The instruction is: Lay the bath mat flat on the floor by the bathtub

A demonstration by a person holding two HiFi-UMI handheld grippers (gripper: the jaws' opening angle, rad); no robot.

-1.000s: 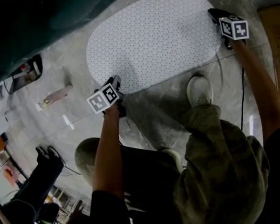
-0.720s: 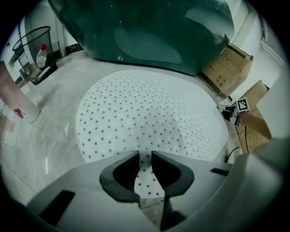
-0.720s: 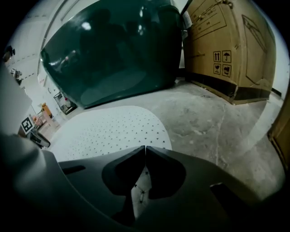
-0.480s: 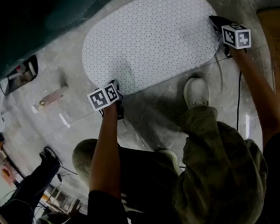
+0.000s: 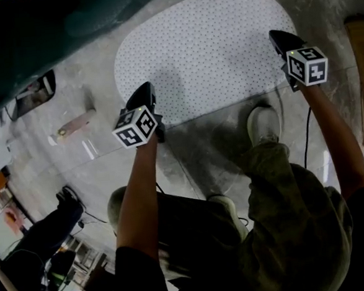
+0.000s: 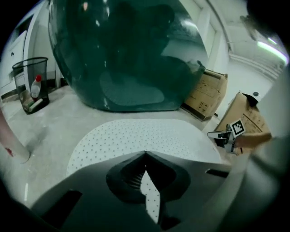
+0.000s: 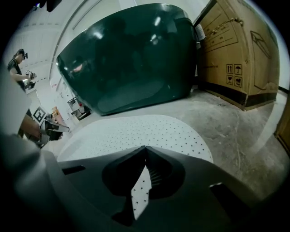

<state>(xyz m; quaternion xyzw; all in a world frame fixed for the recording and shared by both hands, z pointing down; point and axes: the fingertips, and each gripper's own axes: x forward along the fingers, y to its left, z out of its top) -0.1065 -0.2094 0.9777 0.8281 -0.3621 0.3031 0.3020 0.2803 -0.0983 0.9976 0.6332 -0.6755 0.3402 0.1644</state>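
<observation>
Mat flat by tub; L claw & R claw shut.

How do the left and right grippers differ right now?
Left gripper is over the mat's near left edge; right gripper is over its right end. Left gripper's jaws have just been closing; right gripper's simply sit shut. Shared: both shut now, aimed at the tub, dotted mat showing behind the closed tips.

Handling symbols on cardboard box
</observation>
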